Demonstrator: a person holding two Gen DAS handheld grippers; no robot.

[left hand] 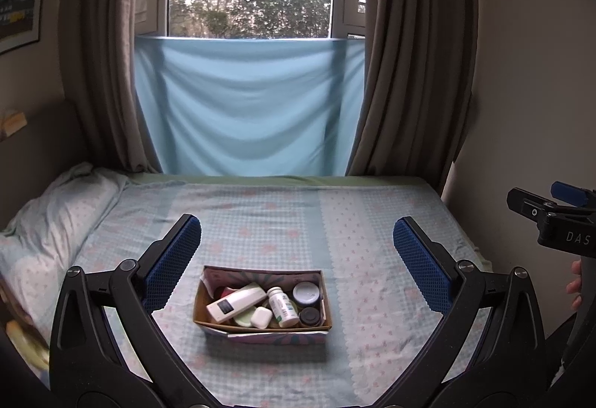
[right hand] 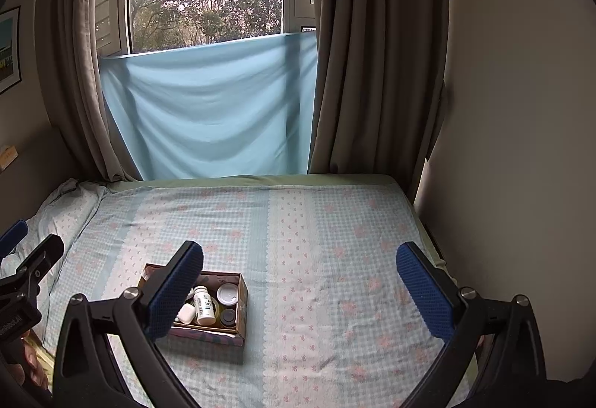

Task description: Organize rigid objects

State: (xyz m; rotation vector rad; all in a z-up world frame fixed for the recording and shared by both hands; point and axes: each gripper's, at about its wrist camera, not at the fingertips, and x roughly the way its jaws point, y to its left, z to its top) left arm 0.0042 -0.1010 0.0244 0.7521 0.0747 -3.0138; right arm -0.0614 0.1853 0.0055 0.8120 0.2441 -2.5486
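A small cardboard box (left hand: 208, 311) sits on the bed. It holds a white tube bottle (left hand: 238, 302), a white pill bottle (left hand: 283, 306), a small white case (left hand: 261, 317), a white-lidded jar (left hand: 306, 292) and a dark-lidded jar (left hand: 310, 315). My left gripper (left hand: 297, 240) is open and empty, held above and just behind the box. In the right wrist view the box (right hand: 244, 296) lies at lower left, partly hidden by my left finger (right hand: 175, 292). My right gripper (right hand: 300, 268) is open and empty, to the right of the box.
The bed (left hand: 335, 222) has a blue checked floral sheet. A pillow (left hand: 56, 222) lies at the left. Curtains (left hand: 409, 73) and a blue cloth (left hand: 246, 106) hang at the window behind. A wall (right hand: 521, 110) runs along the right edge.
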